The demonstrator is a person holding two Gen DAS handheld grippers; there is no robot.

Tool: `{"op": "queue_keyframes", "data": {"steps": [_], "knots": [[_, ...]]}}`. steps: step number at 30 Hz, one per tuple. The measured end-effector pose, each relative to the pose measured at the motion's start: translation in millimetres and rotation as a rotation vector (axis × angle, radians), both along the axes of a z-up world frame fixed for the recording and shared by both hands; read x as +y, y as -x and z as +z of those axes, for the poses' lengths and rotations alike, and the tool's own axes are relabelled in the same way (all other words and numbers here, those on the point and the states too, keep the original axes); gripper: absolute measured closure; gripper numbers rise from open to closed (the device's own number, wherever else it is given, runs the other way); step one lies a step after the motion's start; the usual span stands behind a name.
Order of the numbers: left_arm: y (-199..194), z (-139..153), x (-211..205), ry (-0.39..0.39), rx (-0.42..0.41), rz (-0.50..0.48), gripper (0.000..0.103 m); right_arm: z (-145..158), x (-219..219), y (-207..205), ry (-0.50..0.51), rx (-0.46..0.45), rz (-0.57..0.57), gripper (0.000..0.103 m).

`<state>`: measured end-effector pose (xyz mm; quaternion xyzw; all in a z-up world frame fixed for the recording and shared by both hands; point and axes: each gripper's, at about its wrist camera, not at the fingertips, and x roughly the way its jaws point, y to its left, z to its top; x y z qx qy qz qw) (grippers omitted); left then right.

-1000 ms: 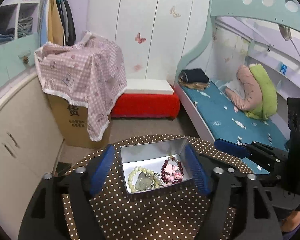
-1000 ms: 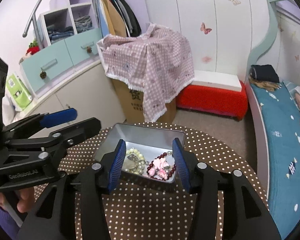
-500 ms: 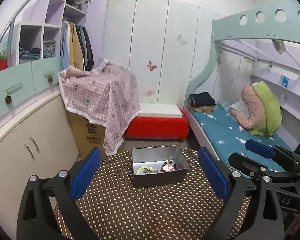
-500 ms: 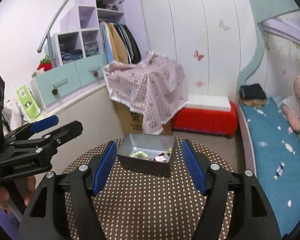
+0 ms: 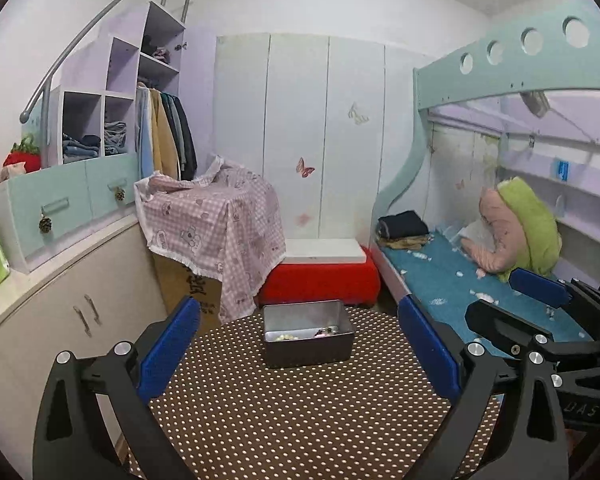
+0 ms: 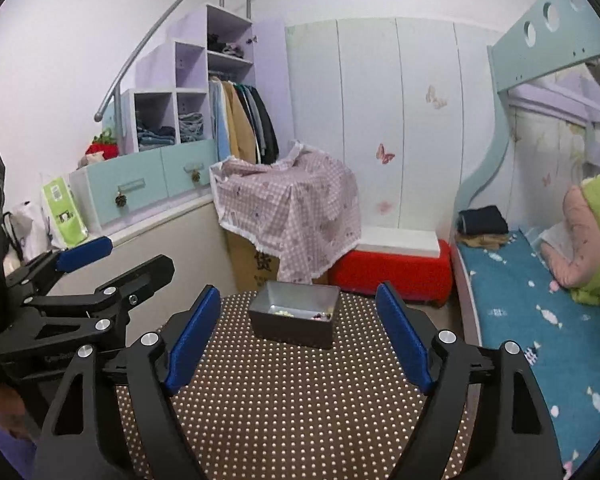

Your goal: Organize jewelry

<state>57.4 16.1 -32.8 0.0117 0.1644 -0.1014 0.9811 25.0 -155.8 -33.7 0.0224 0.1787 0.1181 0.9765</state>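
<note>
My left gripper (image 5: 298, 354) and right gripper (image 6: 300, 338) have drawn back from the grey rectangular metal tin (image 5: 307, 338) on the brown dotted tabletop (image 5: 300, 408); left fingers released, right fingers opening, empty. Beaded jewelry (image 5: 300, 335) lies inside the tin.

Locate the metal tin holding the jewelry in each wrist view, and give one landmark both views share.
Left wrist: the metal tin sits just right of centre, on the far part of the dotted tablecloth.
Right wrist: the tin sits near centre, between the blue pads.
Shared landmark: the red bench behind it.
</note>
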Motion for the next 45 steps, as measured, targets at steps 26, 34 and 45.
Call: {"op": "queue_keyframes", "data": {"steps": [26, 34, 45], "knots": [[30.7, 2.3, -6.4, -0.039, -0.116, 0.066, 0.007, 17.0, -3.3, 22.7, 0.048, -0.082, -0.049, 0.020], [30.1, 2.0, -6.4, -0.043, -0.121, 0.067, 0.007, 17.0, -2.6, 20.5, 0.044, -0.077, -0.048, 0.020], [26.3, -1.1, -7.9, -0.045, -0.118, 0.067, 0.007, 17.0, -1.4, 19.2, 0.045, -0.076, -0.045, 0.020]]}}
